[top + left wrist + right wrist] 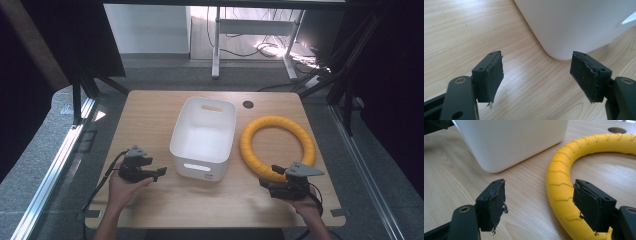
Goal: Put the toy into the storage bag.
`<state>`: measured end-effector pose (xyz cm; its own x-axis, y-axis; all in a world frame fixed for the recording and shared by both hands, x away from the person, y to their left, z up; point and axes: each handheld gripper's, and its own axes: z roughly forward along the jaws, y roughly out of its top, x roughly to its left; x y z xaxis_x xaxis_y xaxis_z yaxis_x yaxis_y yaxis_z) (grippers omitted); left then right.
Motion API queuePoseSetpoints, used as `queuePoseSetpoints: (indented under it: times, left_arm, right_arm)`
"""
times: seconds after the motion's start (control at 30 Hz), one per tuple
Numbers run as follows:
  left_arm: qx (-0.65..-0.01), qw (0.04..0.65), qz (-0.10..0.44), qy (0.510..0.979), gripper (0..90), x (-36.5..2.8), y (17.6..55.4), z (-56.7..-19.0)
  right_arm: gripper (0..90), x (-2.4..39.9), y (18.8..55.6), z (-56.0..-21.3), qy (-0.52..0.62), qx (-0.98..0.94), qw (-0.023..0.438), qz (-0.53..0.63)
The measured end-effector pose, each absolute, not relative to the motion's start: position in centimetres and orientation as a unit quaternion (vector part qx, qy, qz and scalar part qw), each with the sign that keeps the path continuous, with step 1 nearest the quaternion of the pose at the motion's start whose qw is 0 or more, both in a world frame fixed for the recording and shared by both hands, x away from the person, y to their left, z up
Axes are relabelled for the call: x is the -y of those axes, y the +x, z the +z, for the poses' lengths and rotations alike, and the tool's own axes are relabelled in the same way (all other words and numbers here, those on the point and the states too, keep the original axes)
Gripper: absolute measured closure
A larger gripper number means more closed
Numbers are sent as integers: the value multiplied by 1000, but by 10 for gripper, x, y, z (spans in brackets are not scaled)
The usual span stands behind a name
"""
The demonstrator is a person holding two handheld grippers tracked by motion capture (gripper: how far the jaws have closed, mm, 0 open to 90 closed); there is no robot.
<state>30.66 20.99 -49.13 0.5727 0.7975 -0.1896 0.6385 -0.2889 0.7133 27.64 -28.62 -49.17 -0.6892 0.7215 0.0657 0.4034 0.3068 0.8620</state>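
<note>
A white plastic bin (202, 137) stands in the middle of the wooden table (150, 115), empty inside. To its right a ribbed yellow ring (277, 147) lies flat. My left gripper (159, 174) sits low at the bin's near left corner, pointing right at it, open with nothing between its fingers. In the left gripper view the bin's rounded corner (579, 25) is just beyond the open gripper (536, 75). My right gripper (270, 177) is at the ring's near arc, open. In the right gripper view the ring (564, 170) runs under the right jaw of the gripper (539, 200), untouched by the pads.
A round cable hole (248, 104) is in the tabletop behind the ring. The table's near edge runs just below both hands. Black frame legs stand off both sides of the table, and a white desk frame (216, 45) with cables is on the floor beyond.
</note>
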Motion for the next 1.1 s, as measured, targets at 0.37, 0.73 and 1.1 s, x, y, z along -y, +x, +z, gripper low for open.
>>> queuePoseSetpoints:
  times: [0.37, 0.73, 1.1]
  left_arm:
    - [-446, 388, 108, 799, 287, -210, 300, -492]
    - [-441, 409, 103, 792, 286, -211, 300, -480]
    - [-436, 408, 96, 797, 279, -210, 305, -481]
  right_arm:
    - [300, 301, 275, -502, 369, -804, 157, 438]
    - [293, 297, 283, -493, 350, -818, 152, 430]
    - [273, 270, 329, -470, 313, -895, 124, 294]
